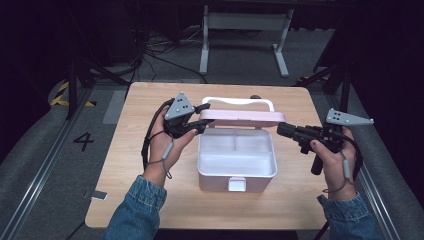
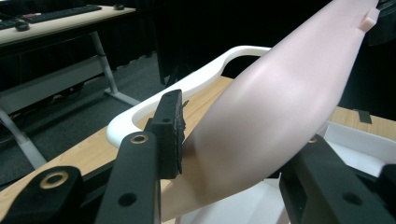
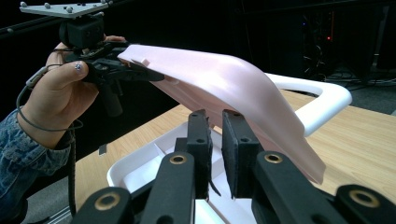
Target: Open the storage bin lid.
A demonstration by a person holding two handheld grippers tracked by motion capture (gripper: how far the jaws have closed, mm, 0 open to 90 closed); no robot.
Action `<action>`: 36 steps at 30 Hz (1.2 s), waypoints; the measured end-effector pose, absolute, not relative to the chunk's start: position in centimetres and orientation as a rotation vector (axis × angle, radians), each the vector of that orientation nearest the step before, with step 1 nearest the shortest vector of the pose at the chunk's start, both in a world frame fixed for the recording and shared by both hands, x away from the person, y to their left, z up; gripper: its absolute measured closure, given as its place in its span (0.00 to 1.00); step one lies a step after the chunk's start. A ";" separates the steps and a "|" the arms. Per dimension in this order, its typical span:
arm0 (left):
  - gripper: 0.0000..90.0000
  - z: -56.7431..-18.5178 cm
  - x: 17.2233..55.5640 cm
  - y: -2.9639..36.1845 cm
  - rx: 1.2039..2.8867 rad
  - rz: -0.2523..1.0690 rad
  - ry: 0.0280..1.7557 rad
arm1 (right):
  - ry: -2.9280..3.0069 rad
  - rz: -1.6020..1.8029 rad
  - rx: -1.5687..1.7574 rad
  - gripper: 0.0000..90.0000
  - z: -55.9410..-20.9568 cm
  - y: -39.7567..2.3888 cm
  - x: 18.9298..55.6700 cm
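Two claws work one box on the tabletop. In the high view the box sits at the tabletop's centre, white, open, with a divider inside and a latch tab at its 6 o'clock wall. Its pink lid stands raised along the 12 o'clock edge, and a white handle loops behind it. The left claw is at the lid's 9 o'clock end, the right claw at its 3 o'clock end. Whether either is pinching the lid cannot be told from up here.

In the left gripper view, the left claw stands wide with the lid running between its jaws. One pad lies against the lid's side, but the other jaw's contact is hidden, so I judge this a loose straddle, not a firm hold. The handle curves off toward 10 o'clock. If that contact slips, the lid could drop shut onto the box, or swing back and drag the box along.

In the right gripper view, the right claw is narrow, with a thin gap and nothing in it. The lid passes above and beyond its tips, and the open box lies below. The left claw shows at 10 o'clock on the lid's far end. So the right claw carries no weight. The lid is smooth and curved, and a push from one end only could twist it at the hinge or tip the light box.
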State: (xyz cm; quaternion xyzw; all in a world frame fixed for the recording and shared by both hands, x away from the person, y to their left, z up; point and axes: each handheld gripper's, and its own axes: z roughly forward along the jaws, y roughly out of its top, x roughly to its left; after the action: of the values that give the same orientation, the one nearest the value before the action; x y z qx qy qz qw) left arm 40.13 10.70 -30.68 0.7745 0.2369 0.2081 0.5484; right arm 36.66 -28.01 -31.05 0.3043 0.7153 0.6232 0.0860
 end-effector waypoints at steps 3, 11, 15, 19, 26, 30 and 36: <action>0.69 -30.6 40.2 10.7 1.839 0.501 0.561 | 2.127 1.851 0.919 0.91 -31.0 -28.3 36.4; 0.70 -30.2 41.0 10.8 1.833 0.475 0.559 | 2.101 1.828 0.952 0.90 -31.1 -29.5 35.6; 0.70 -30.0 41.8 10.9 1.815 0.465 0.549 | 2.082 1.815 0.970 0.90 -31.2 -30.2 35.1; 0.70 -30.0 42.5 11.0 1.799 0.447 0.542 | 2.070 1.800 0.989 0.89 -31.3 -30.7 34.8; 0.71 -29.8 43.8 10.8 1.794 0.448 0.553 | 2.055 1.753 1.046 0.88 -31.9 -31.8 34.3; 0.72 -29.7 44.3 10.7 1.805 0.469 0.565 | 2.056 1.734 1.068 0.87 -32.2 -32.1 34.2; 0.72 -29.6 45.5 10.4 1.816 0.490 0.592 | 2.059 1.702 1.104 0.85 -32.8 -32.6 34.2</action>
State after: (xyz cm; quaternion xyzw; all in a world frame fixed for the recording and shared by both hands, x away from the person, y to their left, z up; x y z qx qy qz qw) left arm 45.51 10.38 -29.59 0.7678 0.2502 0.2071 0.5522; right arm 34.20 -32.56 -32.78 0.3788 0.7067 0.5843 0.1251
